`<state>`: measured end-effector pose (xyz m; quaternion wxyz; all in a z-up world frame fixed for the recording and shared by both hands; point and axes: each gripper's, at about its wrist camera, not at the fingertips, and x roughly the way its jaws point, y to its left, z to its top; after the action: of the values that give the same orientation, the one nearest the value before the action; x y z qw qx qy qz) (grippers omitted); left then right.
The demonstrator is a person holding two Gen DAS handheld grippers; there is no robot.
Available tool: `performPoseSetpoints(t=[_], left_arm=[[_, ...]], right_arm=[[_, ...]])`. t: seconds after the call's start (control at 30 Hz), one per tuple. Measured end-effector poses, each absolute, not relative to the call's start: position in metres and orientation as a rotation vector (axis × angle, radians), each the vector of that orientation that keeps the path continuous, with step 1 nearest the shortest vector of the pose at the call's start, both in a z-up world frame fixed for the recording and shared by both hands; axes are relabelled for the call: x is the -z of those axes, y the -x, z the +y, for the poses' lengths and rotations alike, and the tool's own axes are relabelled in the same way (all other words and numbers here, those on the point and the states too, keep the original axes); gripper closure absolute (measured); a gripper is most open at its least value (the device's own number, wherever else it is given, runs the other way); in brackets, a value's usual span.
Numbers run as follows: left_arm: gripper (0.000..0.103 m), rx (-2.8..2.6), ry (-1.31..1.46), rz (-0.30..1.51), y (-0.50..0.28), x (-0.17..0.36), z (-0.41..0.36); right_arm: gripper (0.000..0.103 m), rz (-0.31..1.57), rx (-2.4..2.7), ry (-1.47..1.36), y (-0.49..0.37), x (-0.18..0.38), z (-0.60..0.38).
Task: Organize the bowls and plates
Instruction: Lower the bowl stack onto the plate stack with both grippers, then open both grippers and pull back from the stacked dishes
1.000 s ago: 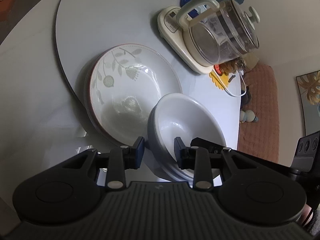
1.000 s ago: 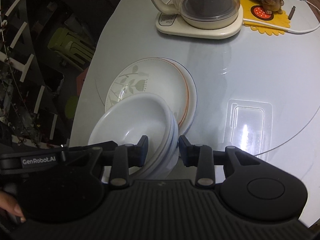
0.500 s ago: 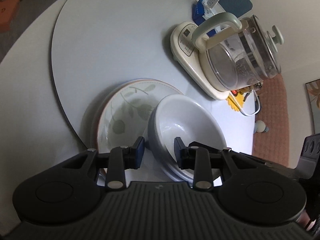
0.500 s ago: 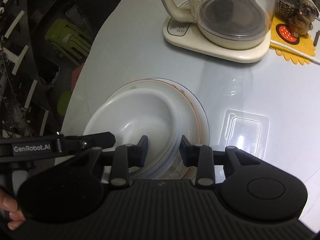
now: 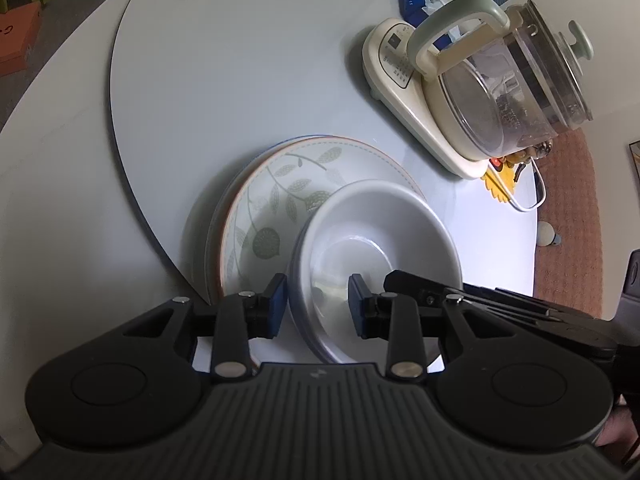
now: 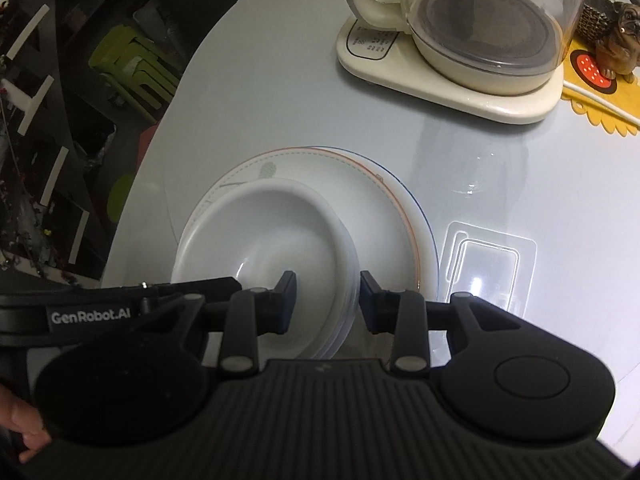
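Left wrist: both grippers, left gripper (image 5: 317, 304) and right gripper (image 6: 328, 302), tilt steeply down, clamped on stacked bowls (image 5: 376, 248).

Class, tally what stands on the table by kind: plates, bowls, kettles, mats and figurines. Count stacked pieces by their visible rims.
Plates: 2 (orange-rimmed over blue-rimmed)
Bowls: at least 2, nested; exact number unclear
Kettles: 1
Mats: 1
Figurines: 1
Total: at least 7
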<state>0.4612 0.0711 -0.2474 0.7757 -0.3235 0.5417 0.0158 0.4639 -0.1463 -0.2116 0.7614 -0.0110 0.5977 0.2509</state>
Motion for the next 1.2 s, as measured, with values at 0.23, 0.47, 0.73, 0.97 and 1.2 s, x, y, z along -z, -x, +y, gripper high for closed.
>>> performPoseSetpoints(t=[0.23, 0.47, 0.73, 0.97, 1.2], left_arm=[[0.065, -0.039, 0.656, 1.16, -0.456, 0.238, 0.067], [0.065, -0.032, 0.606, 1.117, -0.442, 0.213, 0.062], [0.065, -0.033, 0.544, 1.027, -0.409, 0.164, 0.057], [0.065, -0.047, 0.484, 0.933, -0.366, 0.113, 0.048], [0.048, -0.07, 0.414, 0.86, -0.324, 0.081, 0.035]], right_arm=[[0.065, 1.272, -0.519, 0.014, -0.464, 0.201, -0.151], [0.065, 1.211, -0.492, 0.0, -0.458, 0.175, -0.162], [0.065, 1.116, -0.493, -0.04, -0.436, 0.134, -0.176], [0.065, 1.0, -0.518, -0.048, -0.404, 0.091, -0.186], [0.052, 0.909, -0.525, -0.084, -0.368, 0.058, -0.203]])
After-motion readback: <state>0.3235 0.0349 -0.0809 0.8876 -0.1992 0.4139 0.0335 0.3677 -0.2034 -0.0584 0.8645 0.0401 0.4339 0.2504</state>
